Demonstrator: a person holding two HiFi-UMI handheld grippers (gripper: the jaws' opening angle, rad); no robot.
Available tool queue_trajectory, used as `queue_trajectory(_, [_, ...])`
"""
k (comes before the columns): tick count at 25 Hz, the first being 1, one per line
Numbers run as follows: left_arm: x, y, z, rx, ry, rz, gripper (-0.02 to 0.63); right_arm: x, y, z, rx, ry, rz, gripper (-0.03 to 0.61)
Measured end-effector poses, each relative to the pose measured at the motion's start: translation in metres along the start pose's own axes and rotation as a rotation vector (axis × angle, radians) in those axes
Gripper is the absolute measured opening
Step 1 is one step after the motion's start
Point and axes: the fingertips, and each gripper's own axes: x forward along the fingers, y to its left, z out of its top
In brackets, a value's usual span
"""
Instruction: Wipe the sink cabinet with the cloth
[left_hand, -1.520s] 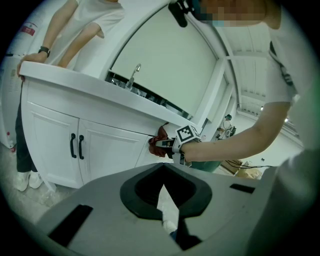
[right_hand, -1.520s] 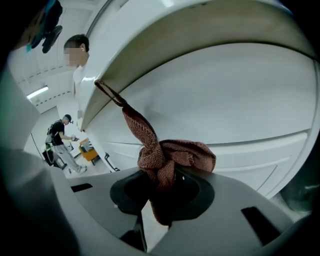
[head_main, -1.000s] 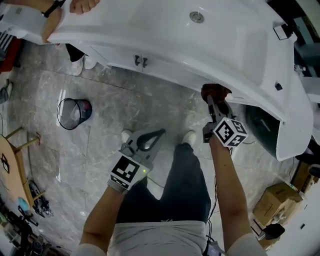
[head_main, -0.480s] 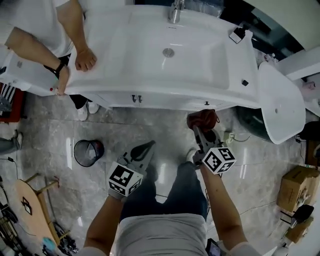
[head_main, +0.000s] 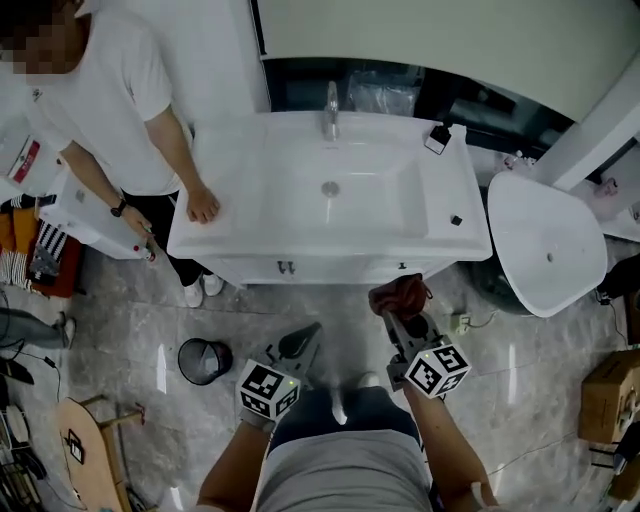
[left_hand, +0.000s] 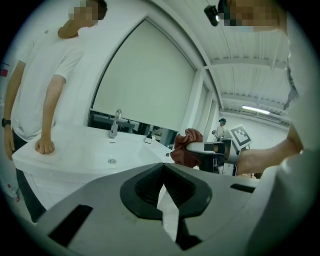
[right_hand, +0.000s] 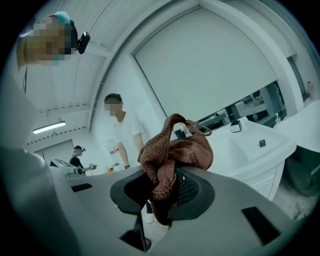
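The white sink cabinet (head_main: 330, 268) stands ahead of me, its basin (head_main: 330, 195) and faucet (head_main: 330, 100) in full view from above. My right gripper (head_main: 397, 308) is shut on a crumpled reddish-brown cloth (head_main: 400, 293), held just in front of the cabinet's right front edge. In the right gripper view the cloth (right_hand: 175, 155) bulges up out of the jaws of the right gripper (right_hand: 162, 177). My left gripper (head_main: 300, 345) hangs lower left over the floor, shut and empty. From the left gripper (left_hand: 163, 167) view, the cloth (left_hand: 186, 147) shows beside the sink (left_hand: 100, 155).
A person in a white shirt (head_main: 110, 100) stands at the left with a hand (head_main: 203, 205) on the countertop. A black waste bin (head_main: 204, 360) sits on the floor. A white oval basin (head_main: 545, 245) lies at the right, with a cardboard box (head_main: 610, 395) nearby.
The head view has swung up and back, so the whole sink and the person now show. Both grippers sit lower in the view; the right one still holds the cloth near the cabinet front.
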Motion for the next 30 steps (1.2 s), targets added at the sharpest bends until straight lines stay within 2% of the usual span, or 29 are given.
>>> queue_trajectory(4, [0.000,-0.015,0.028,-0.012,-0.030,0.010,0.011,-0.013,0.013,0.032,-0.025,-0.013,0.040,0.094])
queue_trajectory(8, [-0.001,-0.027,0.061,0.019,-0.066,0.011,0.011,-0.021,0.020,0.067,-0.070,-0.033,0.064,0.095])
queue_trajectory(18, [-0.030,-0.038,0.127,0.031,-0.188,-0.015,0.011,-0.040,0.067,0.130,-0.169,-0.137,0.145,0.095])
queue_trajectory(25, [-0.040,-0.040,0.150,0.095,-0.211,-0.022,0.011,-0.037,0.094,0.141,-0.200,-0.170,0.189,0.095])
queue_trajectory(30, [-0.044,-0.035,0.157,0.104,-0.231,-0.012,0.012,-0.031,0.100,0.143,-0.234,-0.176,0.191,0.095])
